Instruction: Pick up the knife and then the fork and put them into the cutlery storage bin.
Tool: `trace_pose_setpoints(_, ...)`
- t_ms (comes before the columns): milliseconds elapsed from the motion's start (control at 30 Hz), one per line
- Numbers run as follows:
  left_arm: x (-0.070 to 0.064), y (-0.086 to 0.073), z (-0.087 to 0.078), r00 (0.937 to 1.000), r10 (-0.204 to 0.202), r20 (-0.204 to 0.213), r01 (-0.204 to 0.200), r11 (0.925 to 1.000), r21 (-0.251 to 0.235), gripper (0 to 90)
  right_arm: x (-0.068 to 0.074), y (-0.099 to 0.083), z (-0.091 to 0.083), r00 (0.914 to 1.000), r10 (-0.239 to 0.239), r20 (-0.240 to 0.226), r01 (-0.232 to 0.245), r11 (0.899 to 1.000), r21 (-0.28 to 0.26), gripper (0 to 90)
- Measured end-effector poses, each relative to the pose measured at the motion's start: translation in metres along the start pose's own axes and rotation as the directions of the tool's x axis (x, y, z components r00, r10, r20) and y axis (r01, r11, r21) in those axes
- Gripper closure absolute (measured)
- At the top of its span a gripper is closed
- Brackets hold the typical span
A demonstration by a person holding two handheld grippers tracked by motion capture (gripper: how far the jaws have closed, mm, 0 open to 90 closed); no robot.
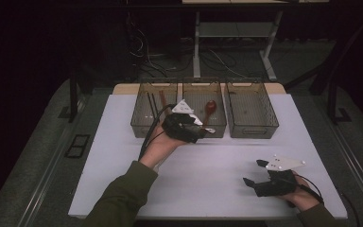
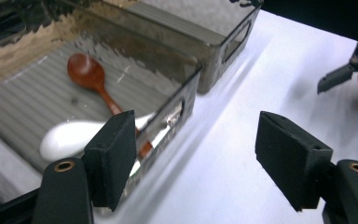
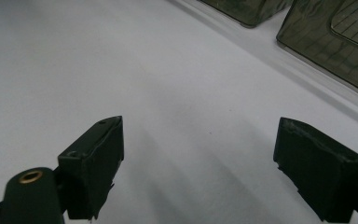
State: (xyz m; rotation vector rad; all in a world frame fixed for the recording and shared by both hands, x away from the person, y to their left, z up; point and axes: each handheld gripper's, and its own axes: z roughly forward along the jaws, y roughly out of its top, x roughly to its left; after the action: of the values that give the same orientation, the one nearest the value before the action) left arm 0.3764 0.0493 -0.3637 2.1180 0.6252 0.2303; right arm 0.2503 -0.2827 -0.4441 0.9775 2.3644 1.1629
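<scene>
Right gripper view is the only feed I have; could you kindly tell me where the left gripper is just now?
Observer: The left gripper is at the front wall of the middle smoky transparent plastic bin, with its jaws open and nothing between them.
Operator: Thank you. Is anything lying inside that bin?
Observer: Yes, a brown wooden spoon and a glossy white spoon lie on its floor, and their handles appear to cross.
</scene>
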Motion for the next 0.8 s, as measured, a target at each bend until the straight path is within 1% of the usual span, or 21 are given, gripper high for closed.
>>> trace_pose_setpoints(100,-0.002,-0.011,-0.007,0.9999,-0.008,-0.013,0.008,1.0,0.006,28.5,0.0,0.0,0.0,1.0,0.0,0.002,0.0,1.0,-0.001,15.8)
trace_pose_setpoints(133,-0.003,-0.015,-0.01,0.9997,-0.018,-0.018,0.018,0.9998,0.005,29.0,0.0,0.0,0.0,1.0,0.0,0.002,0.0,1.0,-0.001,15.8)
trace_pose_setpoints(200,-0.004,-0.023,-0.015,0.9995,-0.017,-0.025,0.017,0.9998,0.012,30.4,0.0,0.0,0.0,1.0,0.001,0.004,-0.001,1.0,-0.001,15.8)
trace_pose_setpoints(233,-0.004,-0.027,-0.018,0.9993,-0.013,-0.036,0.014,0.9998,0.016,31.3,-0.001,-0.001,0.0,1.0,0.0,0.004,0.0,1.0,0.001,15.8)
trace_pose_setpoints(300,-0.003,-0.034,-0.023,0.9989,-0.019,-0.043,0.02,0.9995,0.024,33.3,-0.001,-0.001,0.0,1.0,0.001,0.005,-0.001,1.0,0.005,15.8)
trace_pose_setpoints(333,-0.002,-0.038,-0.025,0.9985,-0.026,-0.049,0.027,0.9993,0.026,34.5,0.0,-0.001,0.0,0.9999,0.014,0.002,-0.014,1.0,0.012,15.8)
trace_pose_setpoints(367,-0.001,-0.041,-0.028,0.9979,-0.026,-0.059,0.028,0.9992,0.029,36.0,-0.001,-0.001,0.0,1.0,0.001,0.005,-0.001,1.0,0.002,15.8)
trace_pose_setpoints(400,0.0,-0.045,-0.03,0.9974,-0.03,-0.065,0.032,0.999,0.032,38.0,-0.001,-0.001,0.0,1.0,0.002,0.005,-0.002,1.0,0.002,15.8)
trace_pose_setpoints(433,0.001,-0.048,-0.032,0.9969,-0.035,-0.071,0.038,0.9987,0.034,39.3,0.0,-0.001,0.0,0.9999,0.013,0.003,-0.013,1.0,0.011,15.8)
trace_pose_setpoints(467,0.003,-0.051,-0.035,0.9965,-0.037,-0.076,0.04,0.9984,0.039,40.4,0.0,-0.001,0.0,0.9999,0.012,0.003,-0.012,1.0,0.011,15.8)
trace_pose_setpoints(500,0.004,-0.054,-0.037,0.9959,-0.045,-0.078,0.048,0.9982,0.037,42.6,-0.001,-0.001,0.0,1.0,0.0,0.006,0.0,1.0,0.005,15.8)
trace_pose_setpoints(633,0.009,-0.065,-0.044,0.9933,-0.053,-0.103,0.058,0.997,0.05,48.9,-0.001,-0.001,0.0,1.0,0.002,0.008,-0.002,1.0,0.006,15.8)
trace_pose_setpoints(700,0.011,-0.071,-0.047,0.9914,-0.073,-0.109,0.079,0.9955,0.052,53.9,-0.002,-0.002,0.0,1.0,0.001,0.009,-0.001,1.0,0.004,15.8)
trace_pose_setpoints(767,0.013,-0.078,-0.05,0.9902,-0.081,-0.114,0.089,0.9943,0.06,59.0,-0.002,-0.002,0.0,0.9999,0.004,0.011,-0.004,1.0,0.004,15.8)
trace_pose_setpoints(800,0.014,-0.083,-0.052,0.9891,-0.095,-0.113,0.103,0.9924,0.068,61.1,-0.002,-0.002,0.0,0.9999,0.003,0.013,-0.004,1.0,0.002,15.8)
